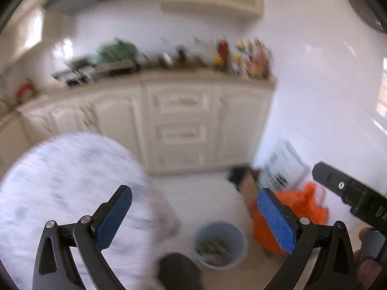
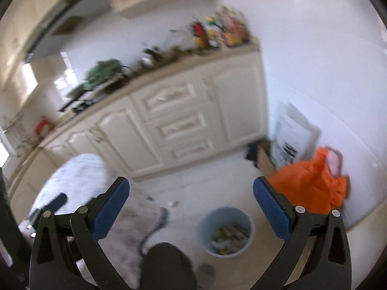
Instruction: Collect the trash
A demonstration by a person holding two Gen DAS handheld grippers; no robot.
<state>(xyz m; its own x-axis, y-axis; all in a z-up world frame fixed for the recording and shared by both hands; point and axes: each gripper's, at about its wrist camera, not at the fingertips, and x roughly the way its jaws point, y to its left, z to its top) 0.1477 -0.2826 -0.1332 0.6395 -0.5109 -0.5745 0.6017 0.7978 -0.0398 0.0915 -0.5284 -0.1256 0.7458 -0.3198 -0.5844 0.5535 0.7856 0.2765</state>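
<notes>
Both left tongs (image 1: 194, 213) and right tongs (image 2: 191, 205) are spread and empty. The bin (image 2: 226, 232) stands on the floor, near, already holding trash. Next, probably find another piece.

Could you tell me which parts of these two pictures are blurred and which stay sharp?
Left wrist view: the left tongs are sharp, while the cabinets, countertop clutter and blue bin are smeared by motion blur. Right wrist view: the right tongs are crisp; the orange bag and the bin are soft. Both show fisheye bending and glare on the white wall.
</notes>
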